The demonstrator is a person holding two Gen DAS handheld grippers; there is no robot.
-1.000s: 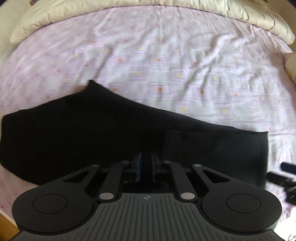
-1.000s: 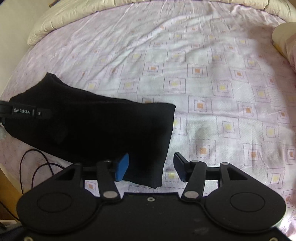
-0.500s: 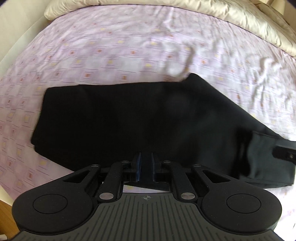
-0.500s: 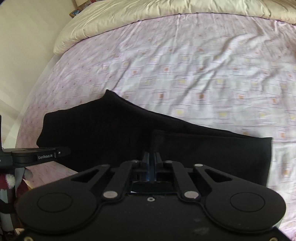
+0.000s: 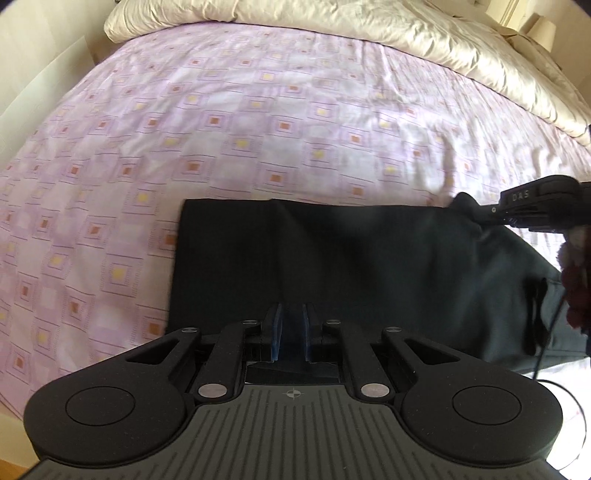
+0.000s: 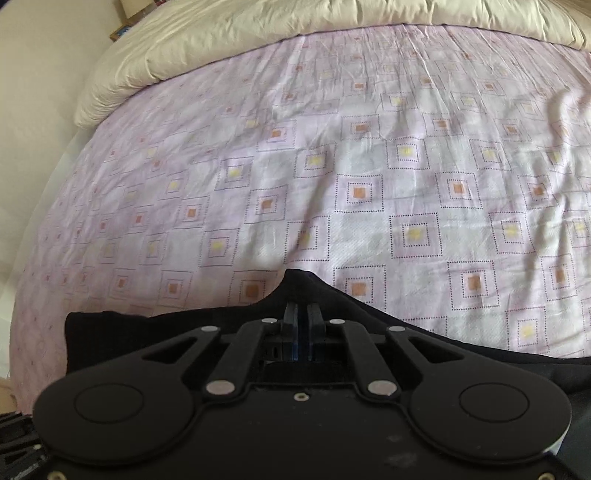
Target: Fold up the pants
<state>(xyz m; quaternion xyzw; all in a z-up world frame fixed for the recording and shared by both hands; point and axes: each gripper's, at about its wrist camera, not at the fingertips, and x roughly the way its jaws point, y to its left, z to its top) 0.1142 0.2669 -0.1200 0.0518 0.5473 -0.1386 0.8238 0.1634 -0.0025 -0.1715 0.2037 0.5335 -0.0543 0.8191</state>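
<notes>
Left wrist view: the left claw (image 5: 290,332) sits low in the centre of the frame, its blue pads (image 5: 275,332) clenched on a fold of dark cloth that runs between them. That cloth is the black pants (image 5: 369,273), spread across the lower middle and right of the frame on the bed sheet (image 5: 240,129), lilac with little squares. Their straight edge stands left of centre, just above and left of the claw. At the right edge the right claw (image 5: 469,206) comes in, touching the pants' upper right corner, with a dark red sleeve (image 5: 576,280) below it. A cream duvet (image 5: 369,29) is bunched along the top.

Right wrist view: the right claw (image 6: 302,328) is low and central, pads pressed together, grasping the pants (image 6: 147,332); a peak of black fabric rises right at the fingertips. The rest runs left and right along the bottom of the frame, behind the claw's body. The sheet (image 6: 369,166) fills the middle, the duvet (image 6: 221,37) the top.
</notes>
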